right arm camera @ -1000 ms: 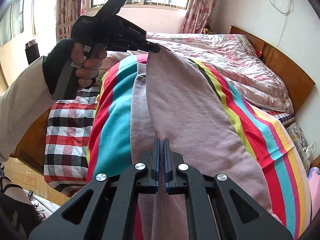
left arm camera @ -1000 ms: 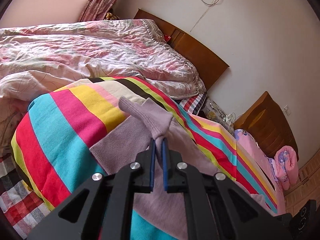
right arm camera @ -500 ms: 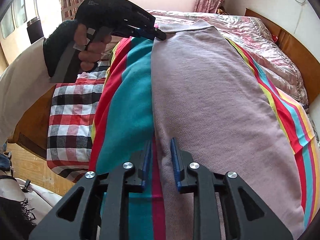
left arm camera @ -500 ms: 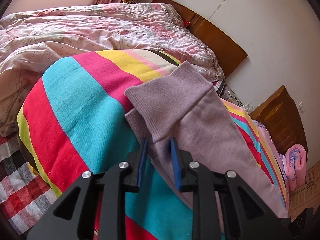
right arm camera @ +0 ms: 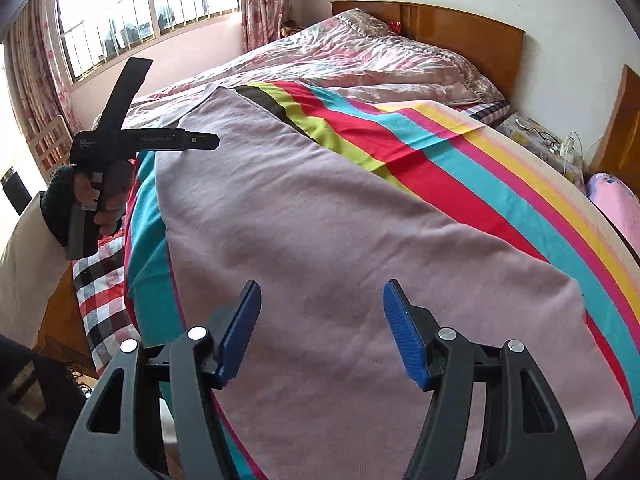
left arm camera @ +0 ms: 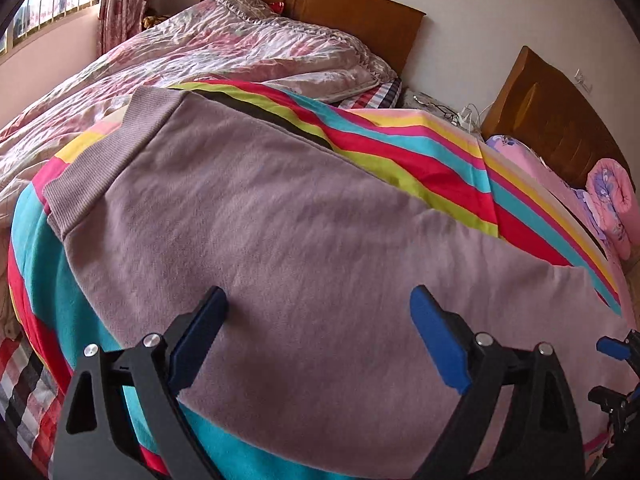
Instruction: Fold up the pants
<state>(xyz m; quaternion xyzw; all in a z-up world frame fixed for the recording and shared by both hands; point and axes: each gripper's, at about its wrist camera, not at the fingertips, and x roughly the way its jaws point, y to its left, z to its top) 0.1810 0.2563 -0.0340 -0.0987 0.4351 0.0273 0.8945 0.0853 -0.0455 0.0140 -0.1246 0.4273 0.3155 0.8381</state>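
The pants [left arm camera: 280, 240] run out of view at the bottom. Both grippers, left [left arm camera: 316, 336] and right [right arm camera: 322, 328], pinched them before; now both jaws have just opened wide, the cloth lying flat.

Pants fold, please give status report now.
Left gripper and right gripper open, jaws just opened, nothing pinched. Mauve pants lying flat on striped blanket. Nothing in the way.

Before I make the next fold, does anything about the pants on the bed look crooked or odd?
Nothing stands out. The mauve pants lie flat and smooth on the striped sheet, ribbed cuffs stacked together; both grippers are open above them.
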